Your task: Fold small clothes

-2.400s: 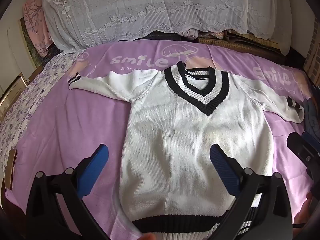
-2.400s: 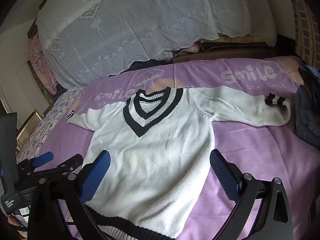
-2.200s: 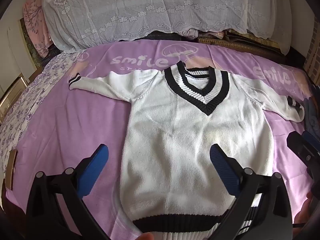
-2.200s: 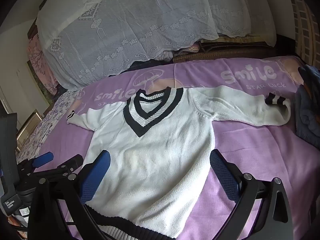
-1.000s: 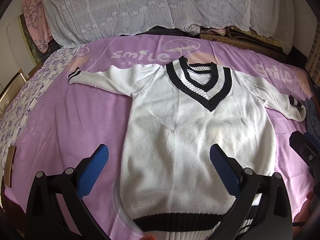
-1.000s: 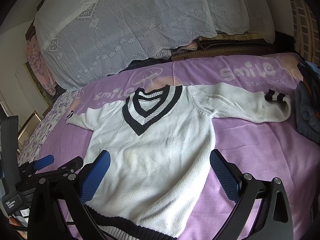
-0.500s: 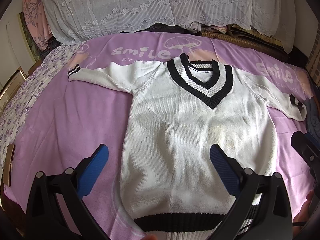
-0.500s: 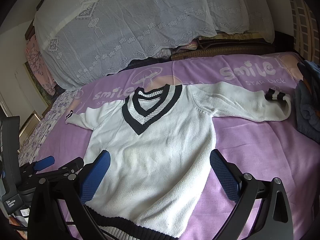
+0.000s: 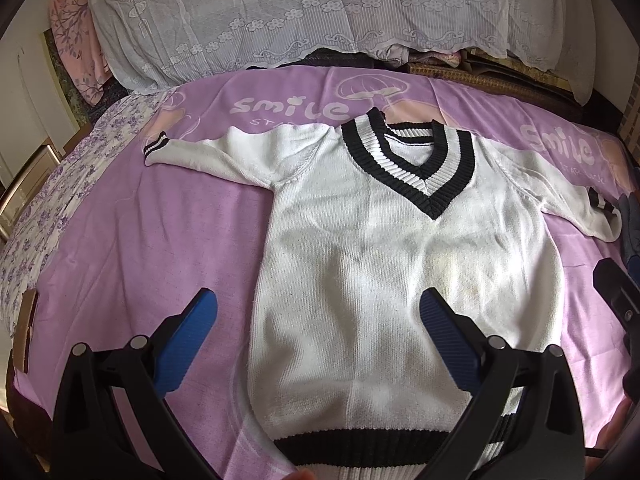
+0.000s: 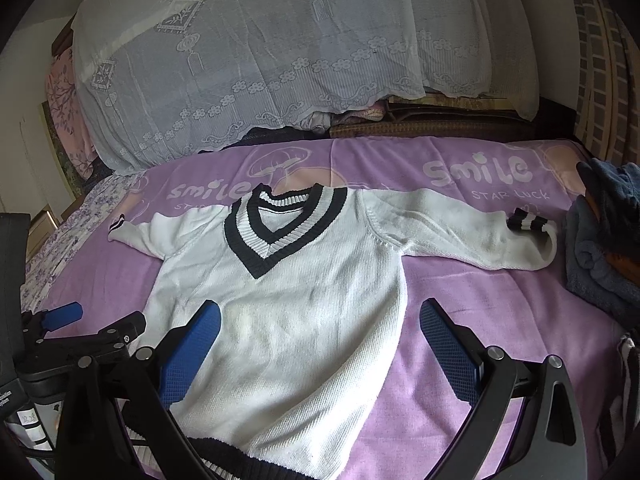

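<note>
A small white knitted sweater (image 9: 380,280) (image 10: 296,312) with a black-and-white V-neck and striped hem lies flat, front up, on a purple blanket (image 9: 140,248) (image 10: 500,312), both sleeves spread out sideways. My left gripper (image 9: 318,312) hovers open over the lower left part of the sweater's body, holding nothing. My right gripper (image 10: 316,316) hangs open above the sweater's lower right edge, also holding nothing. The right sleeve's striped cuff (image 10: 528,220) is folded back on itself. The left gripper's body (image 10: 80,332) shows at the left of the right wrist view.
A white lace cover (image 9: 300,12) drapes over a pile at the far side of the bed. Dark blue folded cloth (image 10: 604,248) lies by the right sleeve. A floral sheet (image 9: 36,216) runs along the left edge.
Both grippers have crept slightly forward and lower over the sweater, which looms a bit larger. The sweater has not moved and both grippers stay open.
</note>
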The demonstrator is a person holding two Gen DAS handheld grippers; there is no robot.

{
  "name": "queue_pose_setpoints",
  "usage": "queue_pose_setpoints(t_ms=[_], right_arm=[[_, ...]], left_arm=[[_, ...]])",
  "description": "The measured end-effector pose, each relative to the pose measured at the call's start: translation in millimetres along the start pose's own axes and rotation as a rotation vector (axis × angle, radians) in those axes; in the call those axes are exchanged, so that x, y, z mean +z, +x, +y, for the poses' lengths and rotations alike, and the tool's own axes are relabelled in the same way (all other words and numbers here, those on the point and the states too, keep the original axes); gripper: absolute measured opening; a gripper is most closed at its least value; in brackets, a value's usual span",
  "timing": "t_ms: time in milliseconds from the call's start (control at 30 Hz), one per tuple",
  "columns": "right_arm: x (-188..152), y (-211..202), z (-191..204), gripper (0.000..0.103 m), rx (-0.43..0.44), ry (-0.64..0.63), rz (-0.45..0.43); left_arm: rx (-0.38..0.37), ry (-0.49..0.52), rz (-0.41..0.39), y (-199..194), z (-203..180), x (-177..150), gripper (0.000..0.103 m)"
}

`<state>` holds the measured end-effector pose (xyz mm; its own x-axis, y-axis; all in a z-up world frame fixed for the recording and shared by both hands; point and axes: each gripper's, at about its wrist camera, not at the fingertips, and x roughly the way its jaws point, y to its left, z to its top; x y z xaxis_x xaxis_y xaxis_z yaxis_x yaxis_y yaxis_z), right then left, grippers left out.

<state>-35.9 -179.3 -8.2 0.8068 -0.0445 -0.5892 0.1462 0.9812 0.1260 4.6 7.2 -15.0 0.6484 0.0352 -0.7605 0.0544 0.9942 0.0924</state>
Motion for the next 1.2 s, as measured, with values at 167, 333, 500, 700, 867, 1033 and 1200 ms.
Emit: queue_pose_setpoints(t_ms=[167,333,500,700,867,1033,1200], right_arm=[[1,-1,0,0.1,-0.01,-0.005,-0.003],[0,0,1,0.1,-0.009,-0.005,-0.002],[0,0,1,0.1,-0.01,-0.005,-0.002],[0,0,1,0.1,-0.01,-0.003,-0.001],[0,0,1,0.1,-0.008,-0.002,0.0],[-2,3,0,0.1,-0.009,0.004,0.007],[-5,12,-2,0.1,-0.016,-0.003,0.023]], left_arm=[[0.0,0.0,0.0,0,0,0,0.099],[0.0,0.001,0.001,0,0,0,0.099],[0.0,0.0,0.002,0,0,0,0.099],[-0.001,-0.001,0.004,0,0,0,0.099],[-0.003,-0.002,0.007,2,0,-3,0.099],[-0.003,-0.003,0.016,5,2,-3,0.099],[-0.017,-0.005,0.042,15,5,-2,0.099]])
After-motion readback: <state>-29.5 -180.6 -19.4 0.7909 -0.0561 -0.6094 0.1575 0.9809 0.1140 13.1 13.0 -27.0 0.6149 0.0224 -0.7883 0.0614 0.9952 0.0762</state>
